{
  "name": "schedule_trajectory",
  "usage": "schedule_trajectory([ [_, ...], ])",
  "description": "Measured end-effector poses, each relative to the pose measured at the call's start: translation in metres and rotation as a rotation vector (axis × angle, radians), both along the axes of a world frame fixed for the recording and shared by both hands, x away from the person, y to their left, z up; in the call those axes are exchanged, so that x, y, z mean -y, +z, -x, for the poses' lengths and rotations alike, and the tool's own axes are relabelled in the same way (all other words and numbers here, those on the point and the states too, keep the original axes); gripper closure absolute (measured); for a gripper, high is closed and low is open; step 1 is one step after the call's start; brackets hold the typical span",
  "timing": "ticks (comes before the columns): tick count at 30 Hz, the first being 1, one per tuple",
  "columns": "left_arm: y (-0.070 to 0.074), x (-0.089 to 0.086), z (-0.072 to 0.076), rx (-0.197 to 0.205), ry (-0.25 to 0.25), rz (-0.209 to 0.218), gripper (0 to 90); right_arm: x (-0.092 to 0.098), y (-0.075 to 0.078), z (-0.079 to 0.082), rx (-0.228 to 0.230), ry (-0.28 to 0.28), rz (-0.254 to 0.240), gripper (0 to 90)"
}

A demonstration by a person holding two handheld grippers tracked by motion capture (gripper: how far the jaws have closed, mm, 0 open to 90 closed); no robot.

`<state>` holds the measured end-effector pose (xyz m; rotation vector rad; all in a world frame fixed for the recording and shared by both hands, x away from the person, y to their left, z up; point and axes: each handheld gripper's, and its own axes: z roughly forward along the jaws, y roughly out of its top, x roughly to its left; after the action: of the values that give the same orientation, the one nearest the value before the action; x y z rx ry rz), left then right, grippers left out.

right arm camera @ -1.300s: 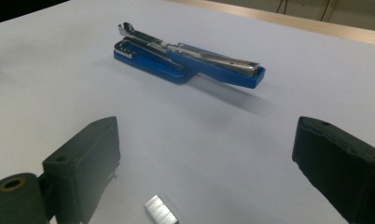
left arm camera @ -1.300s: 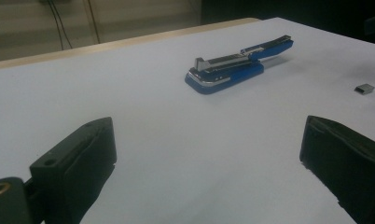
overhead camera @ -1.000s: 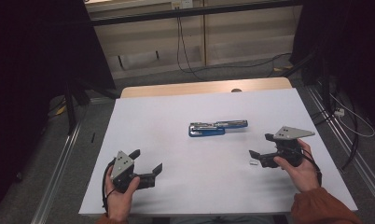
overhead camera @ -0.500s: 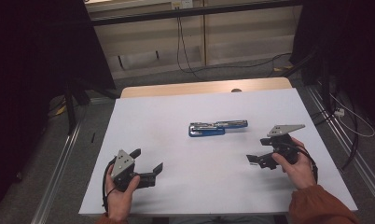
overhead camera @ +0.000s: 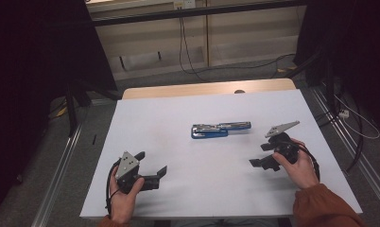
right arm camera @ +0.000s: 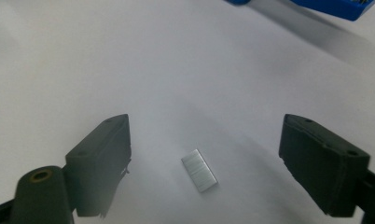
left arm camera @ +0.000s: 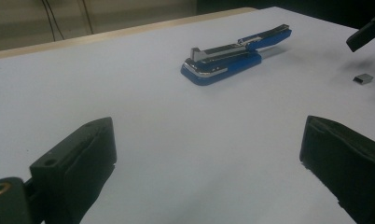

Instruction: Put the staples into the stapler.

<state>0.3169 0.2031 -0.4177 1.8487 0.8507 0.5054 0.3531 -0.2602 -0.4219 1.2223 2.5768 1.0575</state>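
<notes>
Staple strip: a small silvery block of staples [right arm camera: 199, 170] lies flat on the white table [overhead camera: 178, 118], skewed to the right gripper's line of sight, one short end towards the camera.
Strip against the right gripper: in the right gripper view the strip sits on the table in the gap between the two black jaws, a little nearer the jaw at the left of that view; it touches neither pad.
Strip from the left side: the left gripper view shows it as a tiny grey block [left arm camera: 363, 78] at the far right, just below a dark jaw tip of the other gripper.
Right gripper: the right gripper [overhead camera: 266, 154] is held low over the table's right part, tilted down at the strip; its jaws stand wide apart and have just been closing a little, with the strip between them but not pinched.
Right hand: the right hand [overhead camera: 299, 165] wraps the gripper body from behind; an orange sleeve covers the forearm.
Stapler: a blue and chrome stapler [overhead camera: 220, 129] lies near the table's middle, its top arm swung open and stretched out flat; it is well apart from the strip.
Left gripper: the left gripper [overhead camera: 154, 165] rests low at the table's near left, jaws spread wide with bare table between them, pointing towards the stapler [left arm camera: 232, 55].
</notes>
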Motion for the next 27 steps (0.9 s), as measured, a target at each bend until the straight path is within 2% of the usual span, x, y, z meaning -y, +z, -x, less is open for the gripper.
schedule_trajectory([
  [2,-0.0007,0.0013,0.0000,-0.006,-0.007,-0.001,3.8,-0.0015,-0.0006,0.0001,0.006,-0.001,0.045,17.8],
  [3,-0.0011,0.0022,0.0001,-0.009,-0.009,0.000,3.8,-0.0015,-0.0009,0.0003,0.012,0.016,0.059,18.1],
  [6,-0.0011,0.0039,0.0002,-0.009,-0.017,-0.003,3.8,0.0002,-0.0001,0.0005,0.001,0.047,0.078,20.3],
  [8,-0.0011,0.0041,0.0002,-0.006,-0.021,-0.007,3.8,0.0009,0.0007,0.0012,-0.005,0.057,0.090,25.7],
  [12,-0.0012,0.0038,-0.0001,-0.009,-0.017,-0.006,3.8,0.0015,0.0008,0.0019,-0.018,0.087,0.096,40.1],
  [18,-0.0015,0.0033,-0.0005,-0.013,-0.019,-0.008,3.8,0.0002,-0.0012,0.0001,-0.018,0.117,0.113,49.0],
  [27,-0.0015,0.0035,-0.0007,-0.013,-0.022,-0.009,3.8,-0.0046,-0.0068,-0.0037,-0.054,0.171,0.141,63.7],
])
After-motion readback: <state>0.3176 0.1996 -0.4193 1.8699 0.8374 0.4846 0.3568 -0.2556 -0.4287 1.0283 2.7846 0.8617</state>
